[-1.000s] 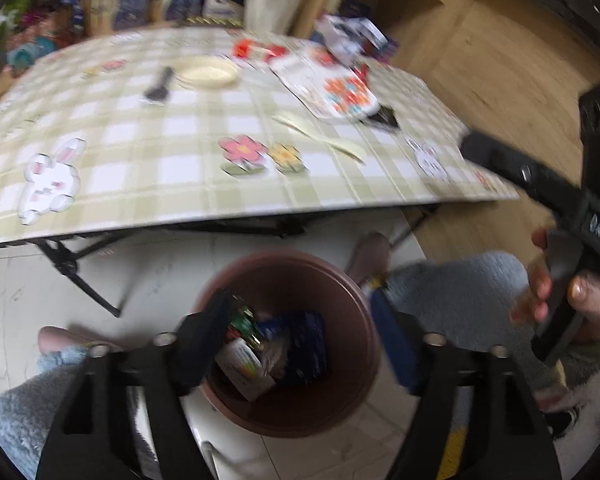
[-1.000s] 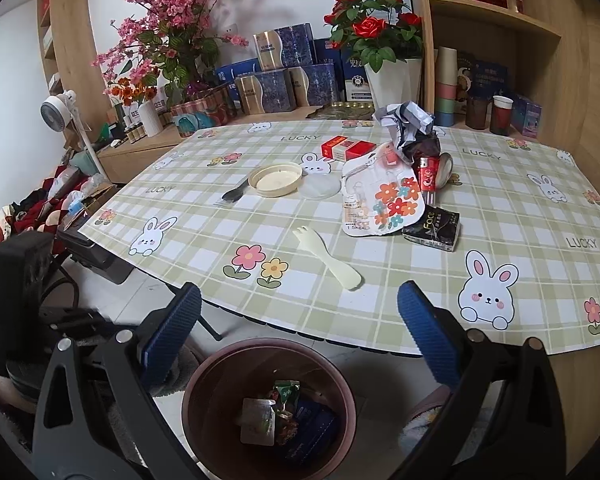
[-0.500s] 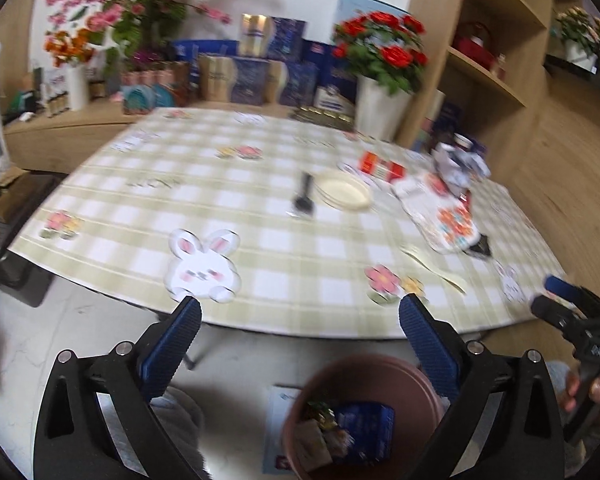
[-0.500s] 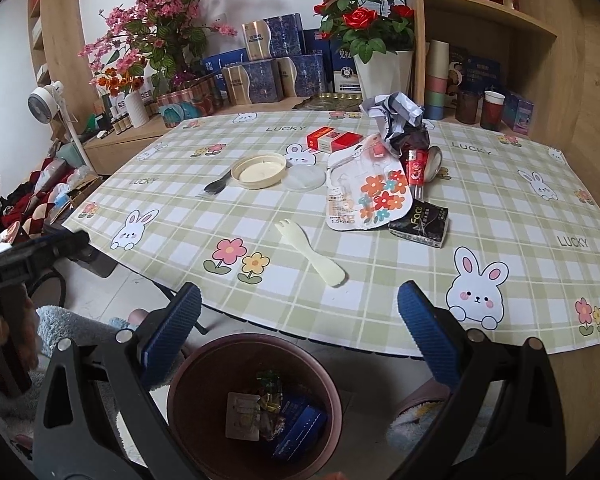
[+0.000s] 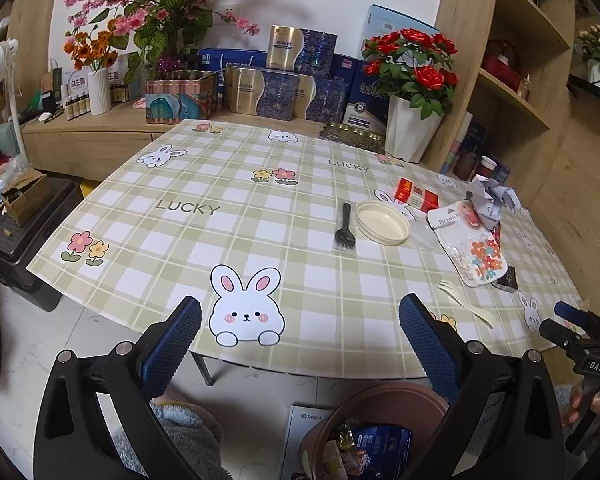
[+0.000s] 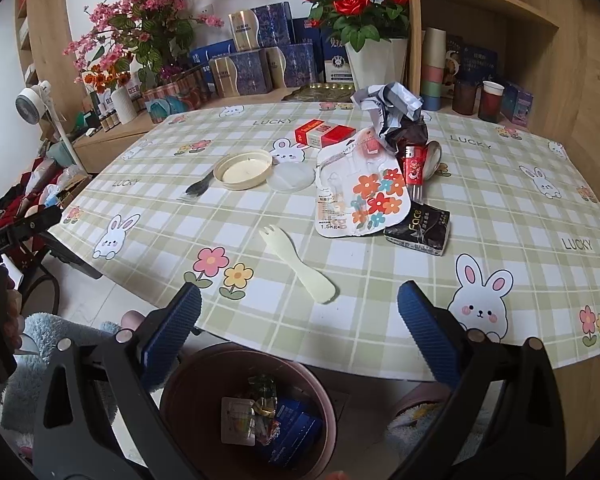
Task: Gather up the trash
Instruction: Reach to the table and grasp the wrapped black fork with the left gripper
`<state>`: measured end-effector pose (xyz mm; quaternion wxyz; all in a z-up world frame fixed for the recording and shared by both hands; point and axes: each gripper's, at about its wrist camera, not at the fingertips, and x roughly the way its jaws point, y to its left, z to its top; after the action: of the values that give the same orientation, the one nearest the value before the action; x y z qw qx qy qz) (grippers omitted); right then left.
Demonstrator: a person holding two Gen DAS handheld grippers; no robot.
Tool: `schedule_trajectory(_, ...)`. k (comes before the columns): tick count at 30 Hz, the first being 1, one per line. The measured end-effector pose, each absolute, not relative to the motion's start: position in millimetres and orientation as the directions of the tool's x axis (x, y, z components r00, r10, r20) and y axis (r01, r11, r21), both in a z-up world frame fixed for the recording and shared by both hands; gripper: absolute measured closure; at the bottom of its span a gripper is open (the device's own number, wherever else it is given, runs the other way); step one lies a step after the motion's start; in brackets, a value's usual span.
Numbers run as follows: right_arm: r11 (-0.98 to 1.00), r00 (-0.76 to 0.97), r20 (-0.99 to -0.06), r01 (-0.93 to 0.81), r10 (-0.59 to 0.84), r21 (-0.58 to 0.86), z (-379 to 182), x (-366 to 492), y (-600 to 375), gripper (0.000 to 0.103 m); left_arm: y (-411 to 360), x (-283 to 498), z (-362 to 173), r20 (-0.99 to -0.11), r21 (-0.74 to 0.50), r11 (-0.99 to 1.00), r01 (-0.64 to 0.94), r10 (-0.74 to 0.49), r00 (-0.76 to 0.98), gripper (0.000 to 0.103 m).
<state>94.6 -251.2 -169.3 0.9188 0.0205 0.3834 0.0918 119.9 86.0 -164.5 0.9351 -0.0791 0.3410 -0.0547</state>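
Both the left gripper (image 5: 300,340) and right gripper (image 6: 299,328) gape empty; bin (image 6: 204,376) rim partly hidden.

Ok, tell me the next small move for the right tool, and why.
Probably ease the right tool forward onto the cream spork. Its jaws stand open and empty, the spork is the nearest litter on the table, and the bin sits just below the table edge.

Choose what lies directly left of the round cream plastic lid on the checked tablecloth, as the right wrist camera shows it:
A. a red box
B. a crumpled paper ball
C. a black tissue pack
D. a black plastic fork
D: the black plastic fork lies just beside the left rim of the round cream plastic lid.
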Motion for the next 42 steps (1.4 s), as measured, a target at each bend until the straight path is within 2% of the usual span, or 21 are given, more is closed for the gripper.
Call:
schedule_trajectory(15, 0.989, 0.669, -0.729, -0.113, 0.143, 0.09, -174.7, 141.9, -265.3, 0.006, 80.7, 175.2, -173.5, -0.64, -0.211, 0.975, 0.068, -0.19, 0.745, 0.006)
schedule_trajectory(24, 0.989, 0.651, -0.746, -0.051, 0.139, 0.14, -189.5, 165.7, -276.4, 0.006, 69.2, 205.1, -169.9, -0.665, -0.145, 0.982, 0.12, -0.186, 0.723, 0.006)
schedule_trajectory(34, 0.984, 0.624, -0.762, -0.062, 0.17, 0.168, -205.3, 174.5, -264.1, 0.006, 53.3, 235.5, -182.7, -0.718, -0.131, 0.966, 0.224, -0.248, 0.65, 0.007)
schedule_trajectory(35, 0.983, 0.622, -0.764, -0.062, 0.173, 0.172, -205.9, 175.3, -264.3, 0.006, 48.9, 239.6, -186.8, -0.724, -0.131, 0.962, 0.239, -0.257, 0.64, 0.009)
schedule_trajectory(37, 0.98, 0.617, -0.764, -0.067, 0.187, 0.186, -207.0, 176.4, -265.7, 0.006, 35.7, 254.5, -197.5, -0.745, -0.127, 0.952, 0.278, -0.277, 0.606, 0.023)
schedule_trajectory(38, 0.978, 0.615, -0.763, -0.07, 0.197, 0.196, -207.8, 177.4, -266.4, 0.006, 29.4, 263.5, -203.1, -0.758, -0.121, 0.949, 0.293, -0.278, 0.589, 0.026)
schedule_trajectory(40, 0.978, 0.611, -0.766, -0.07, 0.2, 0.198, -209.2, 179.1, -267.0, 0.006, 20.5, 278.1, -211.5, -0.778, -0.087, 0.949, 0.302, -0.254, 0.575, 0.041)
schedule_trajectory(42, 0.978, 0.609, -0.767, -0.076, 0.201, 0.195, -210.6, 180.8, -266.7, 0.006, 11.8, 297.5, -220.7, -0.804, -0.04, 0.949, 0.313, -0.217, 0.554, 0.048)
